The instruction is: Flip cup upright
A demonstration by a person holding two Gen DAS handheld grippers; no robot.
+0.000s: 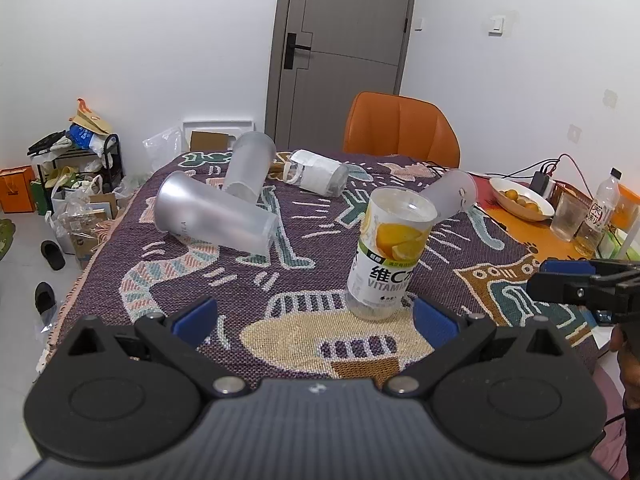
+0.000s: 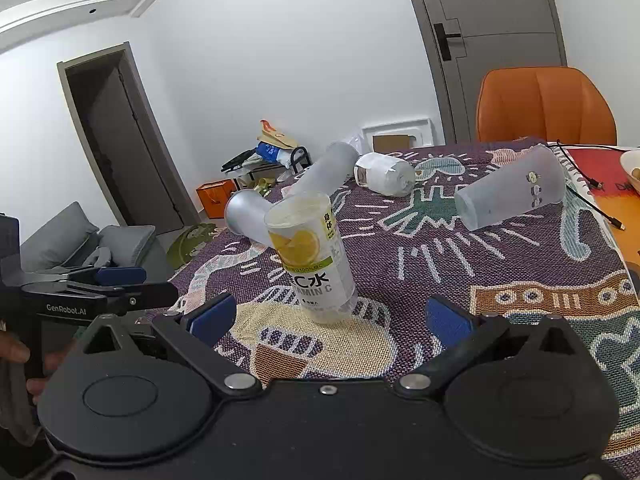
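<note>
On patterned surface, lemon-label cup standing upright, slightly leaning; both tongs wide, empty. Next: probably righting frosted cup.

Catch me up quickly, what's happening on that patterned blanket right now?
A person is holding both grippers open, gripping nothing. The lemon-label cup stands on the patterned blanket, open end up and leaning, just beyond the left gripper and the right gripper. Four other cups are on their sides: two frosted cups overlapping at the far left, a white-wrapped cup at the back, and a frosted cup with small faces toward the right.
</note>
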